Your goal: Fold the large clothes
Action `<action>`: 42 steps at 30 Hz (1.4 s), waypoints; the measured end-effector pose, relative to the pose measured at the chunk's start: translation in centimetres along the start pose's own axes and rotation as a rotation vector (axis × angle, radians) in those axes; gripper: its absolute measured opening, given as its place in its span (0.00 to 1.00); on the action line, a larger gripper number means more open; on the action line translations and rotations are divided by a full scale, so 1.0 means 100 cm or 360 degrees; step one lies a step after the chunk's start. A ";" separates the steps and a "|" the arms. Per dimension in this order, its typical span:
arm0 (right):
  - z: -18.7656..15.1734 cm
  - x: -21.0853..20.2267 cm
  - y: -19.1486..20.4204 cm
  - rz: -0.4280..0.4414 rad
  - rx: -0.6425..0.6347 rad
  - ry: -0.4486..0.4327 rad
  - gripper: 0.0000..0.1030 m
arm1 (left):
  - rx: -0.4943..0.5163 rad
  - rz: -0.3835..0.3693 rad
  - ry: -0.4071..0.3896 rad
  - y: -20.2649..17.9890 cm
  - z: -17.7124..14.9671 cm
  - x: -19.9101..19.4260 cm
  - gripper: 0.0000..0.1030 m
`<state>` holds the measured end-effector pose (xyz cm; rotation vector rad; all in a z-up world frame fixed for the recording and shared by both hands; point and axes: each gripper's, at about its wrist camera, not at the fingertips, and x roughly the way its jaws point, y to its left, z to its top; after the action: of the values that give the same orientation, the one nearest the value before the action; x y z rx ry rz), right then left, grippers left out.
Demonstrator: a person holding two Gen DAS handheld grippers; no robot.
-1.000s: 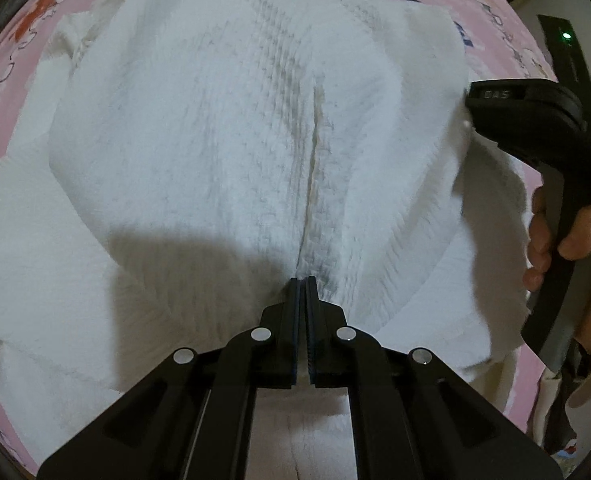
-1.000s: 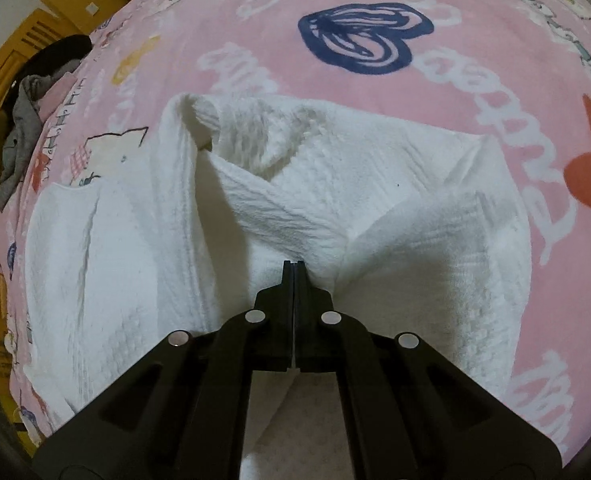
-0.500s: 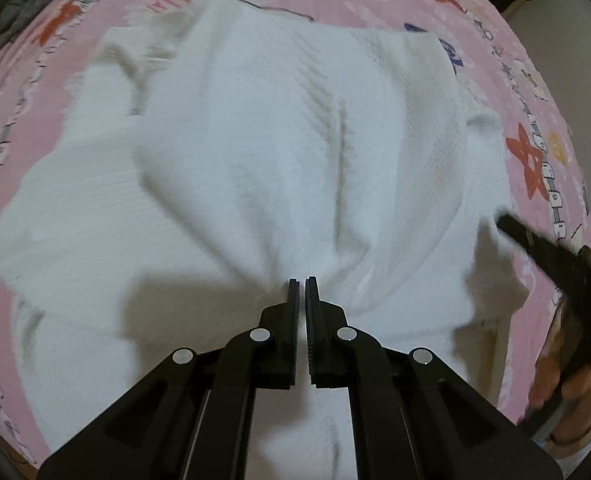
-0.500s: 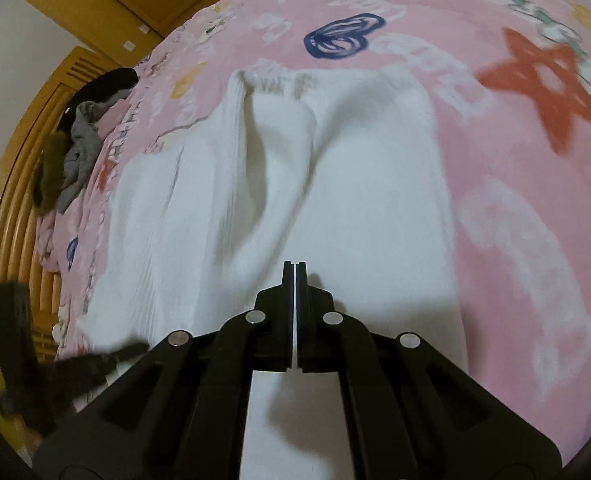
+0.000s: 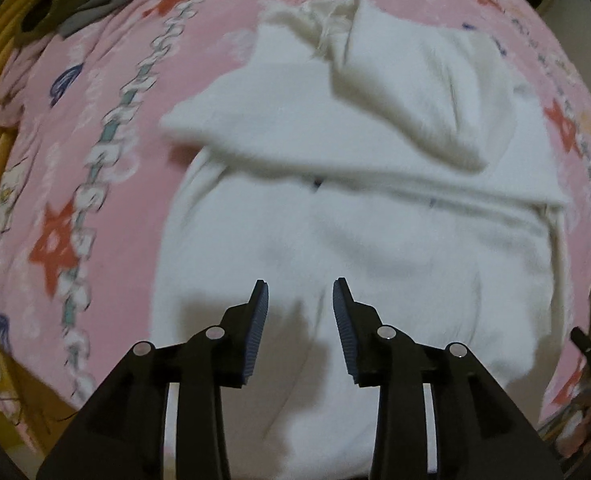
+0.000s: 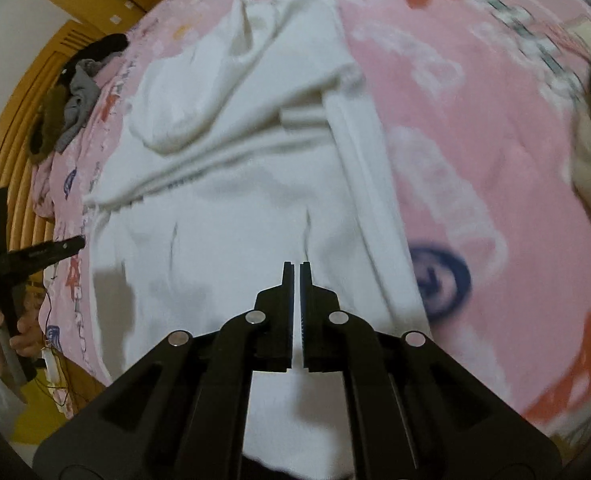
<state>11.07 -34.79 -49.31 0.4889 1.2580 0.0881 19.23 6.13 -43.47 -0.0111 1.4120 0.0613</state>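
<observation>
The big white garment (image 5: 355, 216) lies spread on the bed, on a pink blanket (image 5: 75, 140) with red stars and blue hearts. Its far part is folded back over the middle in a thick, lumpy layer.

The left tool (image 5: 300, 300) hangs above the near part of the garment. Its two fingers stand wide apart and hold nothing. The right tool (image 6: 297, 280) also hangs over the near part of the garment. Its fingers are almost together, with only a thin slit between them. No cloth can be seen in that slit.

Only the right view shows the left tool from the outside (image 6: 23, 260), off the side of the bed, with the person's hand (image 6: 19, 332) around its handle. Both views show a heap of dark and grey clothes (image 6: 75, 92) at the far edge of the bed, by the yellow wooden wall (image 6: 15, 152). Both pictures are a bit blurry.
</observation>
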 end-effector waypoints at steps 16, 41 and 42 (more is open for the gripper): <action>-0.047 -0.041 -0.005 -0.0101 0.0130 0.0015 0.03 | 0.0086 0.0031 -0.0027 0.042 -0.064 -0.048 0.75; -0.110 -0.029 -0.061 -0.0150 0.0294 0.0228 0.75 | -0.0241 -0.0081 0.0446 0.140 -0.151 0.027 0.85; -0.113 -0.026 -0.064 -0.0158 0.0310 0.0245 0.75 | -0.0242 -0.0078 0.0464 0.141 -0.153 0.032 0.85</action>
<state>-1.51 -37.90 -52.01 0.5947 1.4476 -0.0830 3.89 19.69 -48.64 -0.1868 1.6950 0.1306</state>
